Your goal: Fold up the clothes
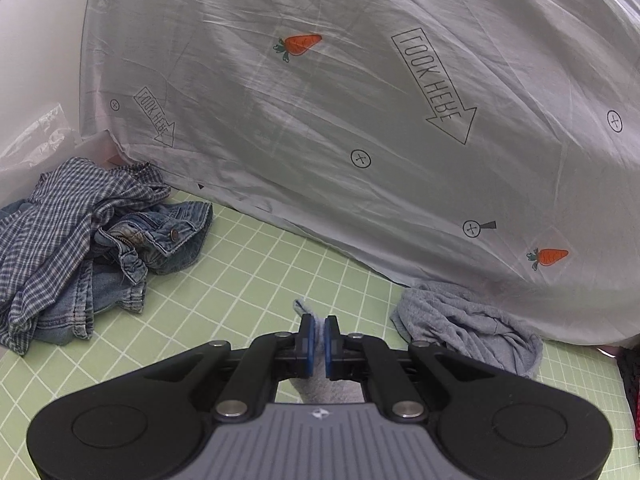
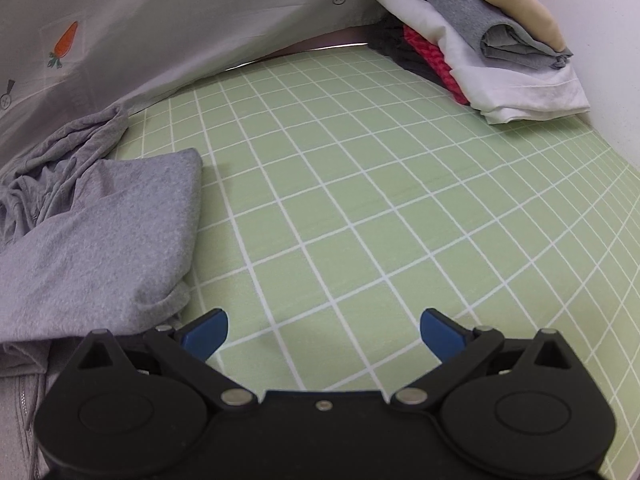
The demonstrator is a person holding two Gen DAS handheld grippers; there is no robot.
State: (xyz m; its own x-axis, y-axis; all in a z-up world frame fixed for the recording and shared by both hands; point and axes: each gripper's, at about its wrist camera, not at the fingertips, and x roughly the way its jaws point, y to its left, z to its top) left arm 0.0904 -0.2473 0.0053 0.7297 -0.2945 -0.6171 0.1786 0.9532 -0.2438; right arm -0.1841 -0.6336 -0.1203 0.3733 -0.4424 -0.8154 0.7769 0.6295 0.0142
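Your left tongs (image 1: 319, 334) pinch a fold of the grey knit garment (image 2: 100, 232), which lies on the green grid-patterned desk (image 2: 360, 200) against the white carrot-print sheet (image 1: 360, 100). Your right tongs (image 2: 324, 330) gape wide above bare grid, just beside the garment's edge.

both wrist views look down, close, over a green grid mat (image 1: 256, 264). they share the carrot-print sheet (image 2: 120, 32) behind it.
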